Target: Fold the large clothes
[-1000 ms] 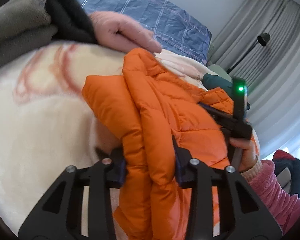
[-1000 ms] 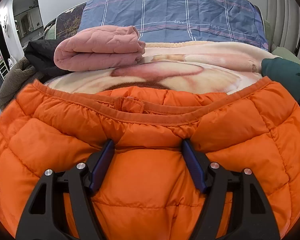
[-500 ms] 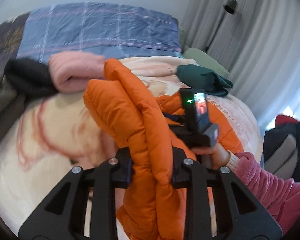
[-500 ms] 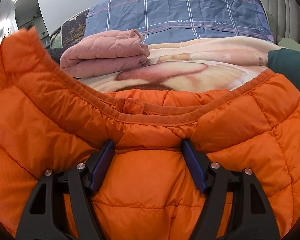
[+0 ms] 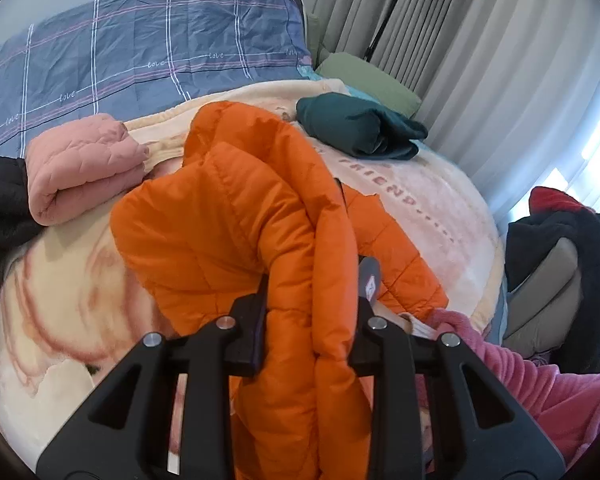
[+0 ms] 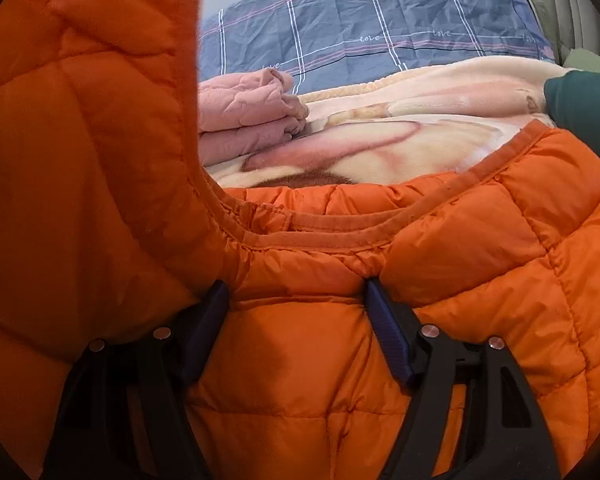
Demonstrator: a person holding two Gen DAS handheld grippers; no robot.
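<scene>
An orange puffer jacket (image 5: 220,220) lies on the bed's cream blanket (image 5: 60,280). My left gripper (image 5: 310,300) is shut on a thick fold of it, held up off the bed so the fold drapes over both fingers. In the right wrist view that raised part (image 6: 80,120) hangs close at the left. My right gripper (image 6: 296,292) sits just below the collar (image 6: 320,236) with its jaws wide, and the padded fabric bulges and puckers between the pads. A person's hand and pink sleeve (image 5: 520,380) hold it at the right.
A folded pink quilted garment (image 5: 80,168) and a black one (image 5: 0,200) lie at the back left. A folded dark green garment (image 5: 352,128) lies back right. A blue plaid duvet (image 5: 140,52) is behind them. Curtains and a chair with dark clothes (image 5: 560,272) stand right.
My left gripper has lifted the orange fold and carried it to the right, over the jacket's body. It now fills the left of the right wrist view. The right gripper stayed put.
</scene>
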